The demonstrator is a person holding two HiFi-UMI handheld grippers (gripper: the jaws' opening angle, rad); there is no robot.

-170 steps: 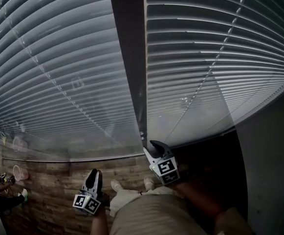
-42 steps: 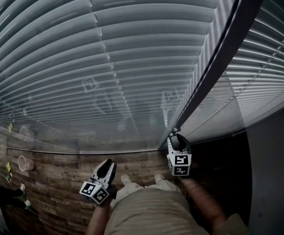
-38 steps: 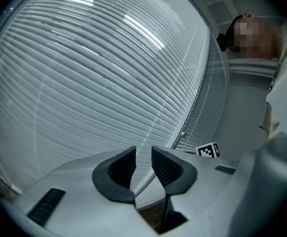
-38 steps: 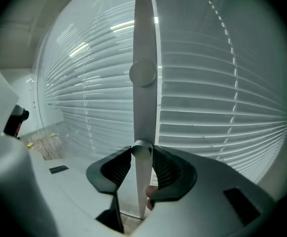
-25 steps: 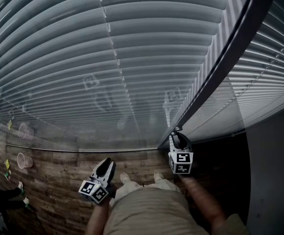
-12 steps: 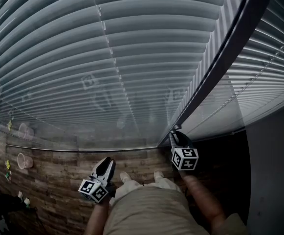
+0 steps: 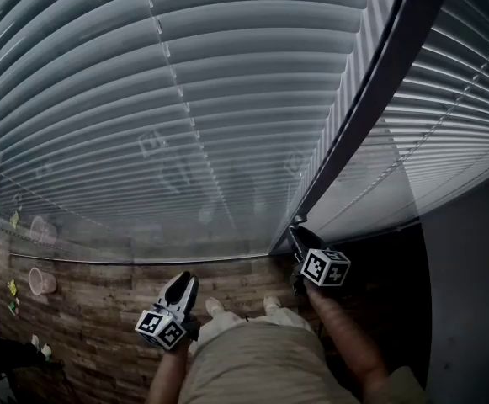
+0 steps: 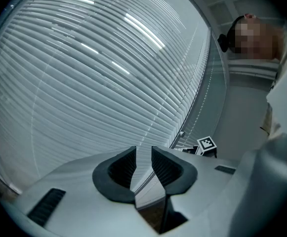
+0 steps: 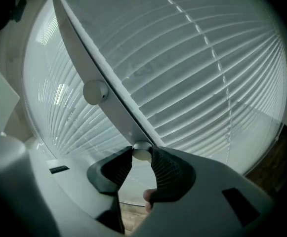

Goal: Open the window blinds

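Note:
Grey slatted blinds (image 7: 185, 99) fill the glass panes on both sides of a dark window post (image 7: 370, 82). In the right gripper view a small round white knob (image 9: 142, 152) sits at the low end of that post (image 9: 108, 102), and a second knob (image 9: 95, 92) sits higher up. My right gripper (image 9: 142, 155) has the low knob between its fingertips; its jaws have just been closing, and both pads touch it. In the head view the right gripper (image 7: 295, 232) is at the foot of the post. My left gripper (image 7: 183, 279) hangs apart below the left pane, open and empty (image 8: 143, 154).
A wood-pattern floor (image 7: 84, 310) runs below the panes, with pale pink cups (image 7: 38, 280) at the far left. A dark wall (image 7: 471, 293) closes off the right side. The person's trousers (image 7: 252, 352) fill the bottom middle.
The right gripper has rolled at the foot of the post, and its marker cube now faces another way. The left gripper has stayed where it was.

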